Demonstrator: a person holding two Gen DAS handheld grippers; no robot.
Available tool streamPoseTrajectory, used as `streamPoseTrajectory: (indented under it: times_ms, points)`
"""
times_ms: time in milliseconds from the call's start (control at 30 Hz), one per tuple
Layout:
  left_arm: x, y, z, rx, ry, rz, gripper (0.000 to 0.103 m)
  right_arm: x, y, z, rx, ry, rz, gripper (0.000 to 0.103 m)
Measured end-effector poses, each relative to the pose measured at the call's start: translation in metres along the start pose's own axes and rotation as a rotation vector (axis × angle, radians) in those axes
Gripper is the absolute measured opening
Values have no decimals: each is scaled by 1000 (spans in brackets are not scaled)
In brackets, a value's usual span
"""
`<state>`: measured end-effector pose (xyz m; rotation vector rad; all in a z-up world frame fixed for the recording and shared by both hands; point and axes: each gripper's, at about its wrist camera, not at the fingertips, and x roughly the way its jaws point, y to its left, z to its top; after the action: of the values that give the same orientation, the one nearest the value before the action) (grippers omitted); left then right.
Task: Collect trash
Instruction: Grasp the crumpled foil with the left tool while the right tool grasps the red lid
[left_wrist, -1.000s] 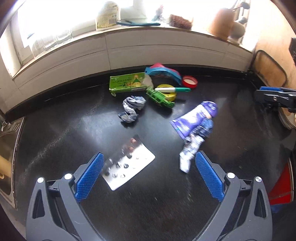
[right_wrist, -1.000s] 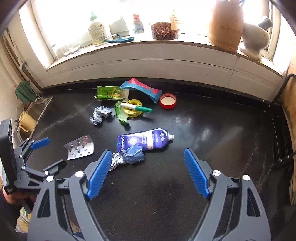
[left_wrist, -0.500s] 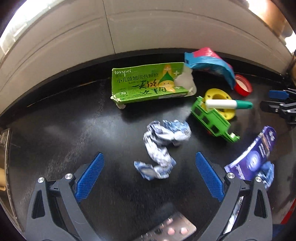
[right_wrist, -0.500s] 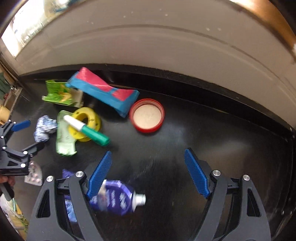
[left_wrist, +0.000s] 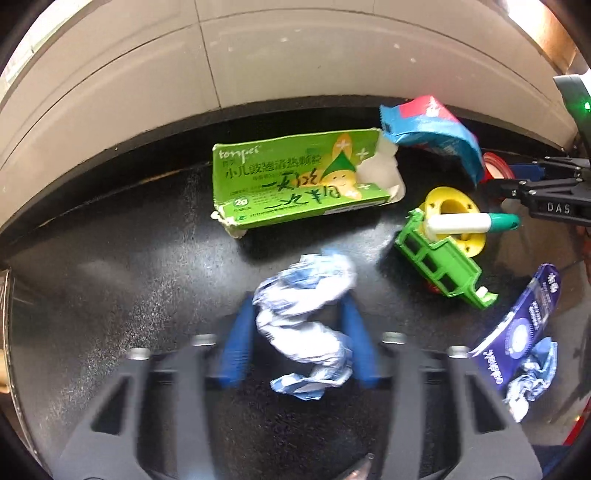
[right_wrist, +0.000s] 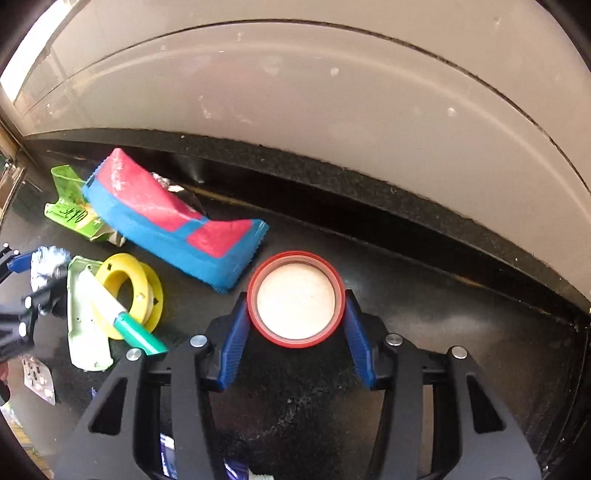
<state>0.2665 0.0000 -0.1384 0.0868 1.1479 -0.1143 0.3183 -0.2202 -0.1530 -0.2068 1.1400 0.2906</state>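
Trash lies on a black counter (left_wrist: 110, 295). My left gripper (left_wrist: 299, 328) is shut on a crumpled blue-white wrapper (left_wrist: 306, 317), its blue pads on both sides. My right gripper (right_wrist: 295, 314) is shut on a red jar lid (right_wrist: 295, 304), pads touching its rim. A green medicine box (left_wrist: 295, 181) lies beyond the wrapper, and a red-blue snack bag (right_wrist: 166, 218) lies left of the lid. A purple tube (left_wrist: 524, 328) lies at the right in the left wrist view.
A yellow ring (right_wrist: 129, 295), a green plastic piece (left_wrist: 443, 262) and a white-green marker (left_wrist: 469, 223) lie together between the grippers. A pill blister (right_wrist: 37, 376) lies at the left. A pale tiled wall (right_wrist: 295, 110) rises behind the counter.
Both grippers moved forward and down and closed: the left on the crumpled wrapper, the right on the red lid. Both were open before.
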Motion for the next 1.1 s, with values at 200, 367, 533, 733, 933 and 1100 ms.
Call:
streamPoseTrajectory:
  times_ms: [200, 367, 533, 733, 933, 1100]
  points:
    - [-30, -2, -2, -13, -36, -9, 38, -40, -1, -13, 35, -36, -8, 49]
    - [-71, -9, -20, -27, -71, 12, 38, -89, 2, -44, 52, -80, -3, 49]
    - [-120, -22, -66, -63, -96, 5, 38, -130, 12, -93, 55, -106, 10, 49]
    - [-149, -50, -139, -83, -94, 16, 38, -167, 35, -158, 58, -101, 31, 49]
    - [-160, -59, -183, -103, -81, 12, 38, -181, 62, -193, 56, -96, 46, 49]
    - [-171, -52, -202, -121, -94, 31, 38, -191, 81, -194, 8, -118, 43, 49]
